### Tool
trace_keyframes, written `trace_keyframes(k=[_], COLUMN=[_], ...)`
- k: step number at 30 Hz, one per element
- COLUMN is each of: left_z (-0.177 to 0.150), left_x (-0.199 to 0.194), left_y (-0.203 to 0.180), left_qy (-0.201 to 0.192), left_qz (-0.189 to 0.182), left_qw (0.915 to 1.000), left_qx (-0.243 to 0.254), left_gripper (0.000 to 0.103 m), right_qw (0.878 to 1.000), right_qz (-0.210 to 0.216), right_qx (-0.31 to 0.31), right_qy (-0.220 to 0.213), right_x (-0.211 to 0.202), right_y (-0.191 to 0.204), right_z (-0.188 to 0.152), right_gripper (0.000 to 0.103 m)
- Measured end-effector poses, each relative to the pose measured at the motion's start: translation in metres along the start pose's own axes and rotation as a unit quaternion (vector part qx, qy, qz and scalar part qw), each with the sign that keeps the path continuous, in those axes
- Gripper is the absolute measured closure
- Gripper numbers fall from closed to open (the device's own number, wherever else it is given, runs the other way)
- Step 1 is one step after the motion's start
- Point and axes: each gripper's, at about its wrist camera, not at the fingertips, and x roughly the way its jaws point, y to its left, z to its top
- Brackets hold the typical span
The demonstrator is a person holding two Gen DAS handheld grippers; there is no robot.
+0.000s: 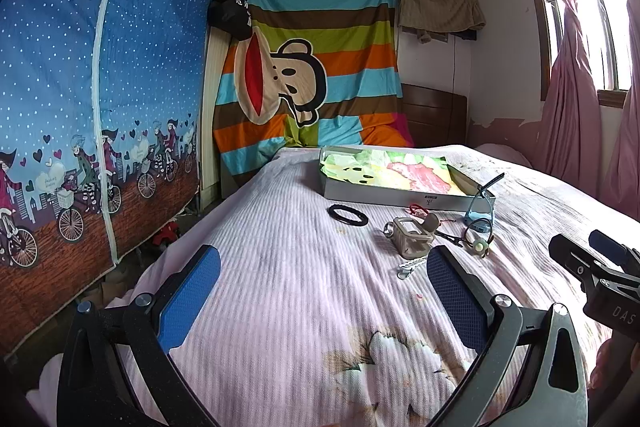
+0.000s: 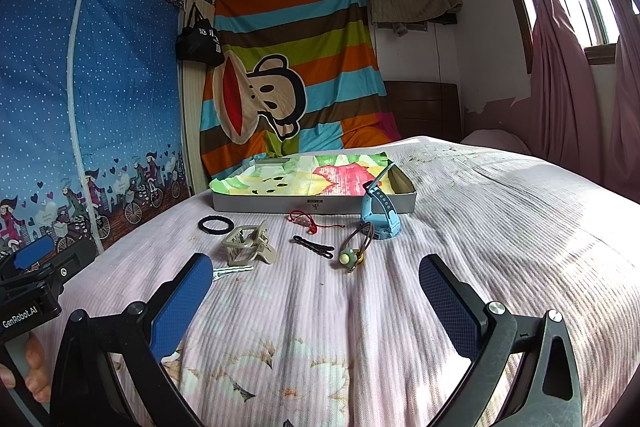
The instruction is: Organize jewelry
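Note:
A flat grey box [image 2: 312, 205] lined with a colourful cloth lies on the bed; it also shows in the left wrist view [image 1: 400, 193]. In front of it lie a black hair tie [image 2: 216, 224] [image 1: 347, 214], a beige claw clip [image 2: 248, 245] [image 1: 412, 237], a red string bracelet [image 2: 310, 219], a black hair pin [image 2: 314, 246], a blue watch [image 2: 378, 215] [image 1: 480, 215], a brown hair band with a green bead [image 2: 352, 251] [image 1: 480, 246] and a silver clip [image 2: 232, 271] [image 1: 410, 264]. My left gripper [image 1: 324, 291] and right gripper [image 2: 316, 291] are open and empty, short of the items.
The bed [image 2: 500, 227] has a pink striped cover. A blue fabric wardrobe [image 1: 80, 107] stands at the left, a striped monkey sheet [image 1: 312, 67] hangs at the back, and pink curtains [image 2: 560, 87] hang at the right.

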Motion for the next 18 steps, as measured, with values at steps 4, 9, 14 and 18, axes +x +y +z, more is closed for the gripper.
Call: trace_keyframes(k=[4, 9, 14, 18], left_z=[0.0, 0.0, -0.001, 0.001], left_x=[0.0, 0.0, -0.001, 0.003], left_y=[0.001, 0.001, 0.003, 0.003], left_qy=[0.0, 0.001, -0.003, 0.003], left_qz=[0.0, 0.0, -0.006, -0.021], left_qw=[1.0, 1.0, 1.0, 0.9998], left_qx=[0.0, -0.001, -0.001, 0.0], left_gripper=[0.002, 0.002, 0.002, 0.002], right_qw=[1.0, 1.0, 1.0, 0.999], right_qz=[0.002, 0.007, 0.011, 0.029], right_qx=[0.0, -0.002, 0.007, 0.014], right_qy=[0.0, 0.001, 0.002, 0.032], right_x=[-0.001, -0.001, 0.0, 0.014], right_y=[0.0, 0.001, -0.001, -0.012], right_z=[0.0, 0.002, 0.005, 0.013], right_gripper=[0.0, 0.0, 0.0, 0.0])
